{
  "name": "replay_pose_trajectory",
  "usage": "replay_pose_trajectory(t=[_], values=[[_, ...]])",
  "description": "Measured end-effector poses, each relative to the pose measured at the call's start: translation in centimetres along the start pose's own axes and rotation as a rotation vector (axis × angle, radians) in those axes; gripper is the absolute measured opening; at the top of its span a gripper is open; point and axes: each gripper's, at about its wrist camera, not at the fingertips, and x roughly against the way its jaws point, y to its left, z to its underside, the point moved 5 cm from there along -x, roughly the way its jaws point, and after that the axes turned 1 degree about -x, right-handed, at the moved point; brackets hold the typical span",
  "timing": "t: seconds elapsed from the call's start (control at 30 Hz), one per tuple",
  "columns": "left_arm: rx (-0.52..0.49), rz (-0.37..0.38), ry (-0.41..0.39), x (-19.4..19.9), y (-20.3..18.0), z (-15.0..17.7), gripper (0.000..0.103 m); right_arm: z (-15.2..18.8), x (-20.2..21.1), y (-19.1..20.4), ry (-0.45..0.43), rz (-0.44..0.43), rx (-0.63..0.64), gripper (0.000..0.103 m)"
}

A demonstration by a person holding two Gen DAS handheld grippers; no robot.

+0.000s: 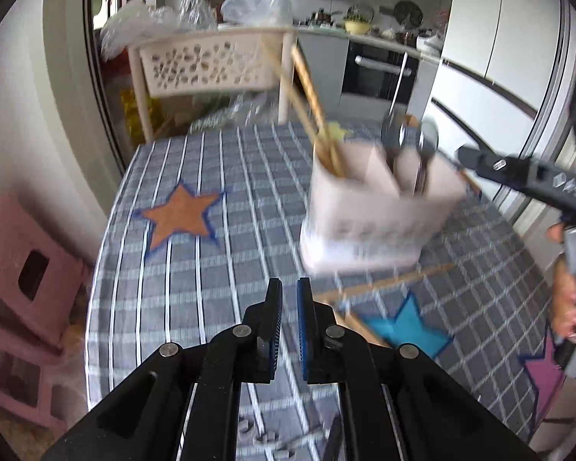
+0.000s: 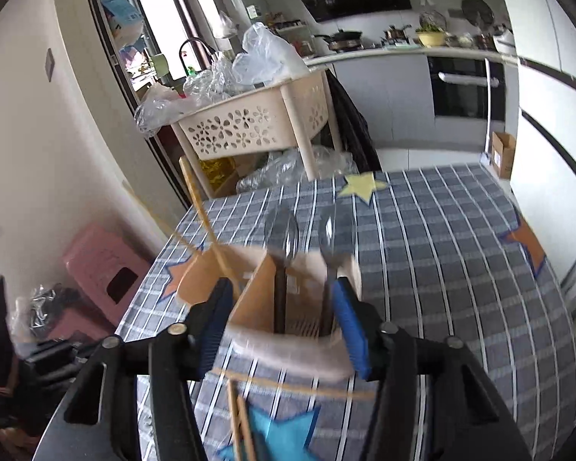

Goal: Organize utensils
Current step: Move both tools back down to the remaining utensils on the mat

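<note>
Holder [image 2: 288, 307] carries two spoons [image 2: 288, 238], two chopsticks [image 1: 311, 115] (blurred).

Your table wears a grey-and-white checked cloth [image 1: 219, 253] with coloured stars. A white plastic utensil caddy [image 1: 376, 219] stands on it. Loose wooden chopsticks [image 1: 388, 282] lie beside it.

Both views are bright with soft daylight that enters from the glass door [image 2: 153, 30] at about 11 o'clock, which is slightly overexposed. Shadows on the checked desk [image 1: 196, 269] are faint and diffuse. Motion blur smears the utensil holder [image 1: 376, 207] and its chopsticks [image 1: 307, 92] in the left wrist view; in the right wrist view the holder [image 2: 288, 307] and the spoons [image 2: 288, 230] are equally streaked. The left gripper [image 1: 289, 299] at 6 o'clock stays sharp. Fisheye distortion bends the refrigerator [image 1: 518, 38] and the walls, and black vignetting fills the corners. The white cabinet fronts show mild glare.
</note>
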Motion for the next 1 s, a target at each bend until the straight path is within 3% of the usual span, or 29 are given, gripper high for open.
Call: replay_pose_trajectory(t=[0.27, 0.5, 0.83, 0.87, 0.9, 0.93, 1.0], values=[[0.017, 0.01, 0.122, -1.2, -0.6, 7.8, 0.04, 7.5, 0.5, -0.4, 0.164, 0.033, -0.076, 0.064], [0.036, 0.012, 0.185, -1.3, -0.2, 11.9, 0.04, 14.4, -0.4, -1.1, 0.308, 0.067, -0.135, 0.064], [0.044, 0.002, 0.194, -1.2, 0.1, 13.6, 0.04, 17.0, 0.0, -1.5, 0.368, 0.113, -0.137, 0.064], [0.042, 0.001, 0.195, -1.2, 0.0, 13.6, 0.052, 17.0, -0.1, -1.6, 0.372, 0.118, -0.135, 0.064], [0.04, 0.001, 0.198, -1.2, 0.0, 13.6, 0.096, 17.2, -0.1, -1.6, 0.375, 0.122, -0.131, 0.064], [0.042, -0.01, 0.202, -1.2, -0.1, 13.7, 0.103, 17.3, -0.1, -1.5, 0.379, 0.126, -0.124, 0.064], [0.032, -0.036, 0.169, -0.9, -0.1, 13.5, 0.103, 17.3, -0.3, -1.5, 0.385, 0.13, -0.116, 0.064]])
